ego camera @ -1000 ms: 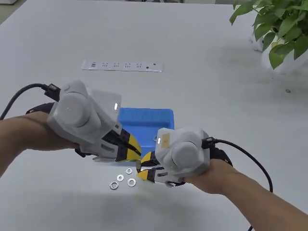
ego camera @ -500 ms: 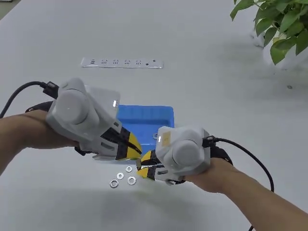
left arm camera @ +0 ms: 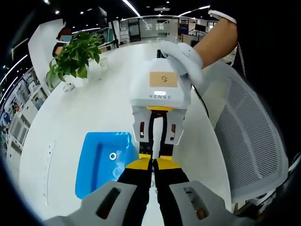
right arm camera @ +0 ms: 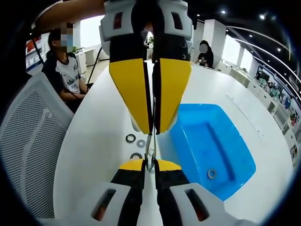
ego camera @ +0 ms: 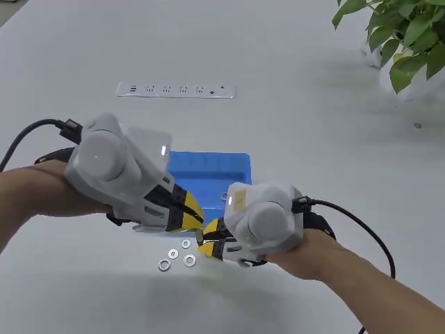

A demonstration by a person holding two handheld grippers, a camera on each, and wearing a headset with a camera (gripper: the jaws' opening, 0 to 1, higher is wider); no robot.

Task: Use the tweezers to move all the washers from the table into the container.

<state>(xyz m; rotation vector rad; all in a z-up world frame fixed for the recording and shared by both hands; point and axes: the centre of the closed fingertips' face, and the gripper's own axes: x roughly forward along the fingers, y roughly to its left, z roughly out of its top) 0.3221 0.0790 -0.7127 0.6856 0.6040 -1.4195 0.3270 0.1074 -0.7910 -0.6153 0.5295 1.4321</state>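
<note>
Thin metal tweezers [right arm camera: 150, 147] run between both grippers, which meet tip to tip. My left gripper [ego camera: 197, 221] is shut on the tweezers from above; its yellow fingers [right arm camera: 134, 94] press them. My right gripper [right arm camera: 150, 165] is shut on the tweezers' lower end. Several washers [ego camera: 174, 256] lie on the white table just below the tips, also seen as washers [right arm camera: 136, 142] left of the tweezers. The blue container [ego camera: 208, 170] sits behind the grippers. One washer [right arm camera: 212, 173] lies inside the container [right arm camera: 207, 136]; that washer [left arm camera: 113, 156] also appears in the left gripper view.
A white power strip [ego camera: 175, 91] lies farther back on the table [ego camera: 292, 111]. A potted plant [ego camera: 407, 35] stands at the far right corner. A mesh chair [left arm camera: 244, 141] stands beside the table, and people sit beyond it.
</note>
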